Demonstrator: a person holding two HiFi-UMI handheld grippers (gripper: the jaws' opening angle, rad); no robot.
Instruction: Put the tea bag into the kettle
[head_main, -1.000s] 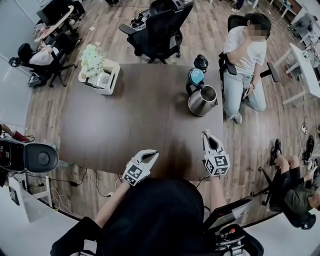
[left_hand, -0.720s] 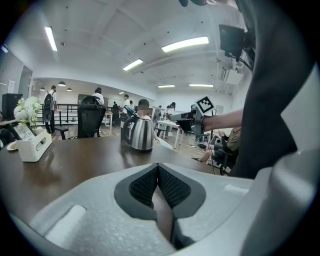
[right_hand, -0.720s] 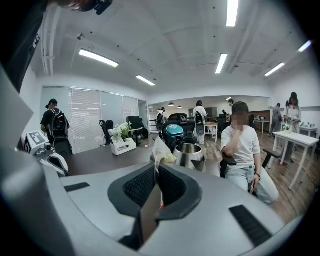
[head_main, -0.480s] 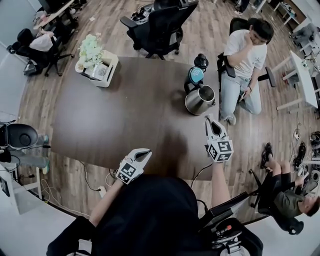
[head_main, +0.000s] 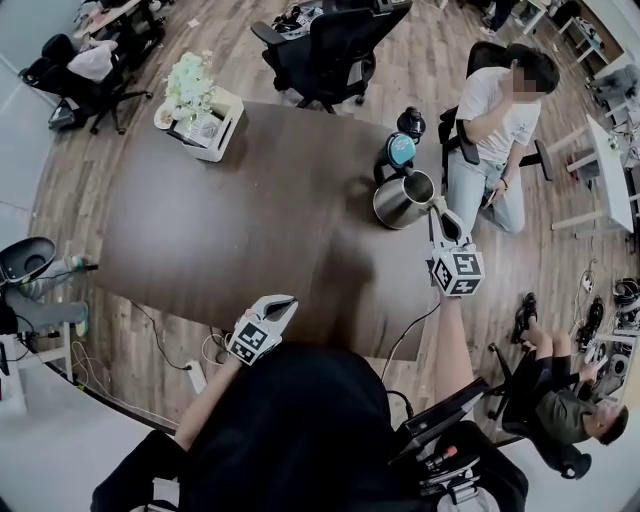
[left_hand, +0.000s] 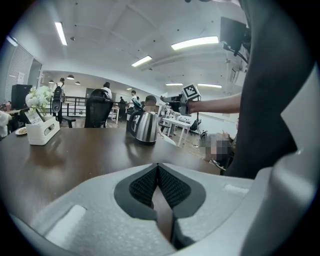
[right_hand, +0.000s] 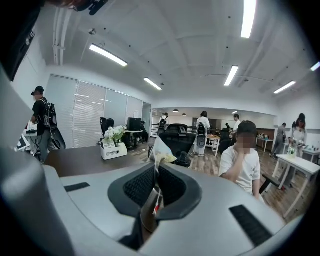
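A steel kettle (head_main: 403, 200) stands open-topped near the far right corner of the dark brown table (head_main: 230, 230); it also shows in the left gripper view (left_hand: 145, 126). My right gripper (head_main: 441, 222) hovers just to the right of the kettle. It is shut on a small pale tea bag (right_hand: 161, 149), whose string runs down between the pads (right_hand: 141, 187). My left gripper (head_main: 286, 303) hangs over the table's near edge, shut with nothing in it (left_hand: 158, 167).
A teal-topped kettle base (head_main: 397, 151) and a black object (head_main: 410, 123) stand just behind the kettle. A white box with flowers (head_main: 205, 125) sits at the far left corner. A person (head_main: 497, 115) sits right of the table, and an office chair (head_main: 330, 50) stands behind it.
My right gripper has risen and moved forward from the near edge to beside the kettle, still holding the tea bag. The left gripper has shifted slightly back and down.
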